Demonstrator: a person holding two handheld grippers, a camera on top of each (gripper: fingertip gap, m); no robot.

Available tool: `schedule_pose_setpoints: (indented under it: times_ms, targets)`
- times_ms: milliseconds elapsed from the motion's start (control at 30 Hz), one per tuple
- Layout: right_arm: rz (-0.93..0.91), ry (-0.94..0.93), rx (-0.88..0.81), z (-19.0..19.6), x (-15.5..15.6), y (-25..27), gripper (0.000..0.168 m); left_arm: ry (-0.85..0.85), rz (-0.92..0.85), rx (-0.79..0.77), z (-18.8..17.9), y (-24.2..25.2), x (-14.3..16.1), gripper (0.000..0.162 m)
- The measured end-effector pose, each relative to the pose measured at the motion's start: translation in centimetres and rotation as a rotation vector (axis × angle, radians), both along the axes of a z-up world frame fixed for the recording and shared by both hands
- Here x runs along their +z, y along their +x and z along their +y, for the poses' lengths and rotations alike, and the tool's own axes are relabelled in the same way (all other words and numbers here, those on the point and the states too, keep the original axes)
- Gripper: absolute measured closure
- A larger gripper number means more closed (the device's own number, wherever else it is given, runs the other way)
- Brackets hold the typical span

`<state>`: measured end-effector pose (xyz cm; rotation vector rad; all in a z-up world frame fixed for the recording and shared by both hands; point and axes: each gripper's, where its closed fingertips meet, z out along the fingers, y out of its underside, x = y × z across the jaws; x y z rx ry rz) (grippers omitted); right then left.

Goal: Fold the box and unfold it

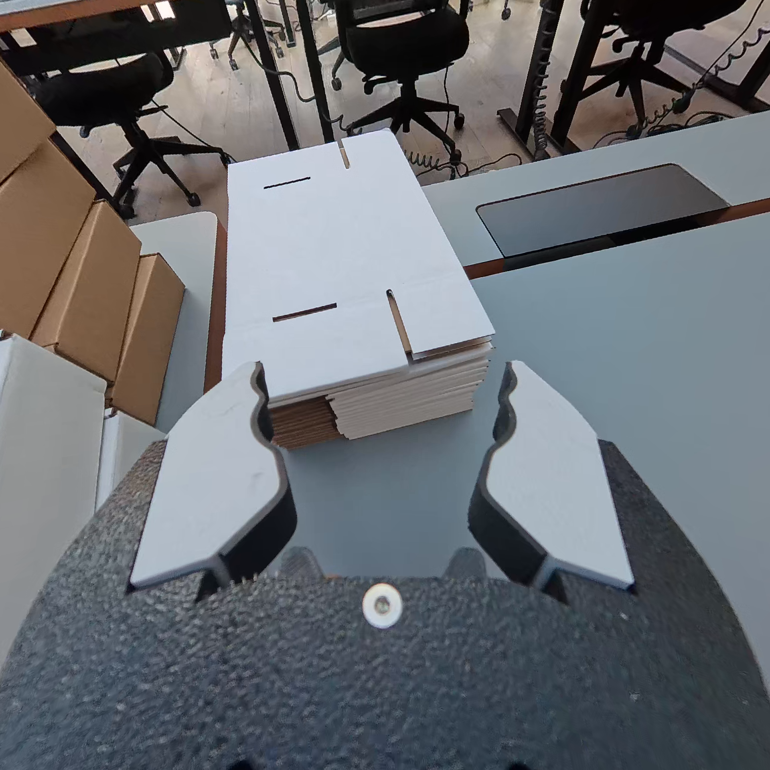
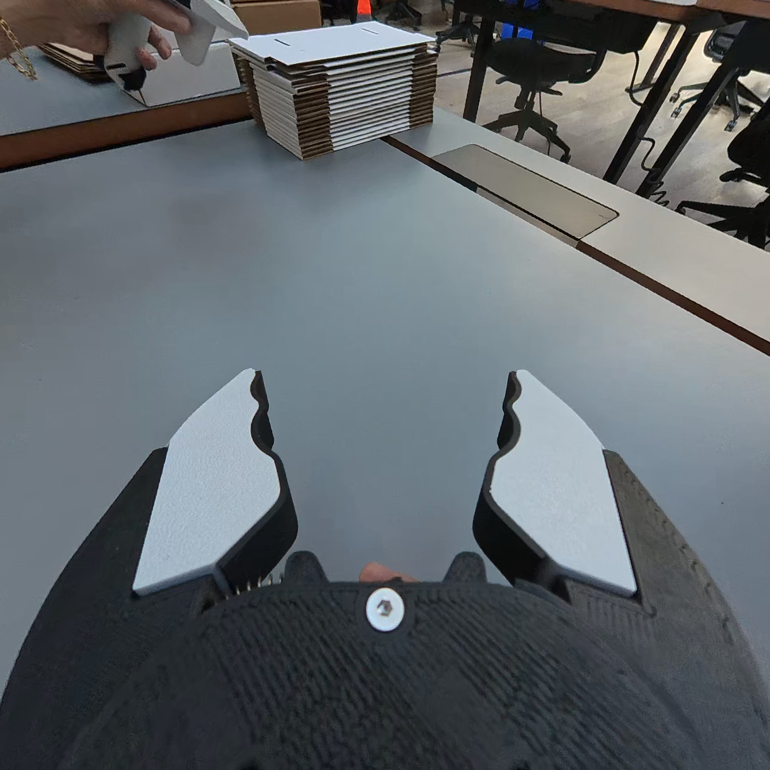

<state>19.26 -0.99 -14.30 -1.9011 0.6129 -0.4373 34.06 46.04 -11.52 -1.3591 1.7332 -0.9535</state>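
A stack of flat white cardboard box blanks (image 1: 341, 266) lies on the grey table, straight ahead in the left wrist view. The top blank has slots cut in it. My left gripper (image 1: 383, 366) is open and empty, its tips at the stack's near edge, slightly above it. In the right wrist view the same stack (image 2: 337, 87) stands at the far side of the table. My right gripper (image 2: 385, 375) is open and empty above bare table, far from the stack. The left gripper (image 2: 208, 29), held by a hand, shows at the top left there, next to the stack.
Brown cardboard boxes (image 1: 79, 266) and a white box (image 1: 41, 437) stand to the left of the stack. A dark cable hatch (image 1: 600, 208) is set in the neighbouring desk (image 2: 666, 250). Office chairs (image 1: 400, 50) and desk legs stand beyond the table's far edge.
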Motion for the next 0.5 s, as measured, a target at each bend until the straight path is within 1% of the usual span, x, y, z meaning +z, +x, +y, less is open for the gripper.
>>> schedule_pose_setpoints:
  times_ms: [100, 167, 267, 300, 500]
  targets:
    - [-0.004, -0.032, -0.029, -0.7, -0.6, 0.6, 0.061, 0.074, -0.007, -0.064, -0.9, 1.0, -0.4, 0.060]
    - [-0.007, -0.051, -0.038, -1.0, -0.9, 0.8, 0.061, 0.202, -0.027, -0.115, -1.9, 1.5, -0.6, 0.067]
    - [-0.008, -0.063, -0.054, -1.5, -1.2, 0.9, 0.062, 0.458, -0.089, -0.174, -3.0, 2.1, -0.3, 0.079]
    - [-0.005, -0.069, -0.058, -1.7, -1.4, 0.9, 0.062, 0.520, -0.104, -0.183, -3.3, 2.2, -0.2, 0.085]
    - [-0.008, -0.095, -0.069, -2.5, -2.0, 0.9, 0.062, 0.803, -0.154, -0.226, -4.0, 2.3, 0.2, 0.105]
